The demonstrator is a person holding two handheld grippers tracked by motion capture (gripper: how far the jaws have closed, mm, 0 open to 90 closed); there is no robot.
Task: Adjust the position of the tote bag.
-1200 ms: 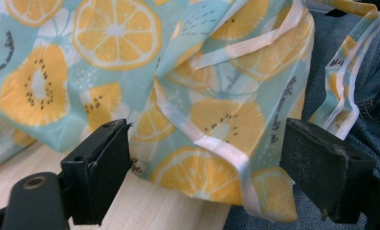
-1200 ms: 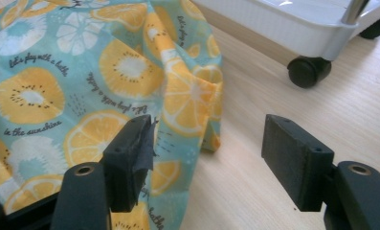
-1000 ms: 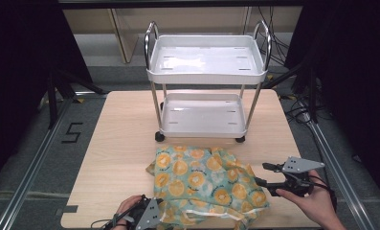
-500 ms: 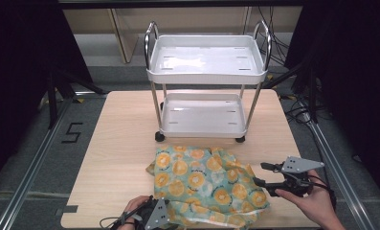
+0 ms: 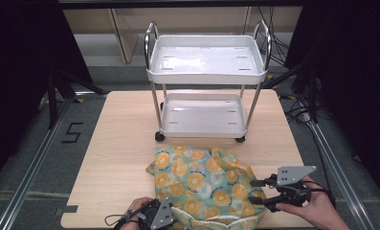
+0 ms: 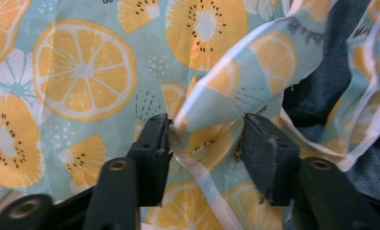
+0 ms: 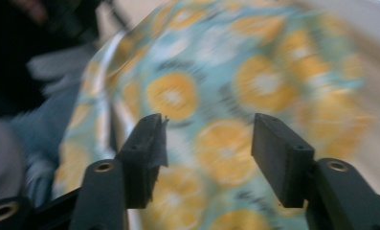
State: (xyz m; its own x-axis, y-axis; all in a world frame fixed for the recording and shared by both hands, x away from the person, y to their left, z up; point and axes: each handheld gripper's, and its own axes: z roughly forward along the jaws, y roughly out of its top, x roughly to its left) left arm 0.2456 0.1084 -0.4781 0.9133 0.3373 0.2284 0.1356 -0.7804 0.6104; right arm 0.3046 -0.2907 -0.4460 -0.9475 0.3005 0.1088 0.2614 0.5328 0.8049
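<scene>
A light blue cloth [image 5: 202, 184] printed with orange slices lies crumpled on the near part of the wooden table [image 5: 120, 139]. My left gripper [image 5: 170, 212] is at the cloth's near edge. In the left gripper view, the left gripper [image 6: 206, 139] is open, and a raised fold of the cloth [image 6: 230, 91] with a white hem strip stands between its jaws. My right gripper [image 5: 252, 191] is at the cloth's right edge and points left at it. In the right gripper view, the right gripper [image 7: 209, 143] is open with the blurred cloth [image 7: 216, 86] beyond it.
A white two-tier cart [image 5: 204, 72] on black wheels stands at the middle back of the table, its lower shelf [image 5: 202, 115] just behind the cloth. Bare wood lies to the left of the cloth. Cables run along the floor at the right.
My left gripper has moved a little to the right, up against the cloth's near edge. The right gripper has stayed where it was.
</scene>
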